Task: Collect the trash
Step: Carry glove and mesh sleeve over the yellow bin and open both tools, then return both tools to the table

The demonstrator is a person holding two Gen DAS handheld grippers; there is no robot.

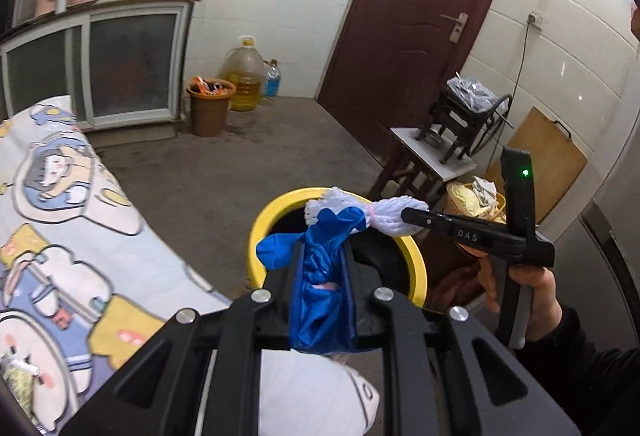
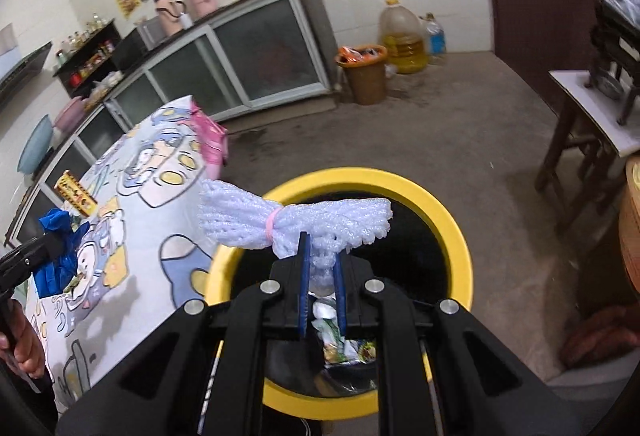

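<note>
Right gripper [image 2: 320,276] clamped on white foam fruit net [image 2: 296,220] above yellow-rimmed bin [image 2: 460,236]. Left gripper [image 1: 322,276] clamped on blue plastic glove [image 1: 320,268] near rim. Best released only once centred over the opening, well clear of the patterned tablecloth [image 1: 60,215].

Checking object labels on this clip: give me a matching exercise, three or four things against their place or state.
Things:
1. blue glove
2. white foam net
3. yellow-rimmed bin
4. brown bin

Places or states:
A. on the floor by the oil jug
B. pinched in the right gripper
C. pinched in the left gripper
D. below both grippers, trash inside

Pairs: 1-C, 2-B, 3-D, 4-A
</note>
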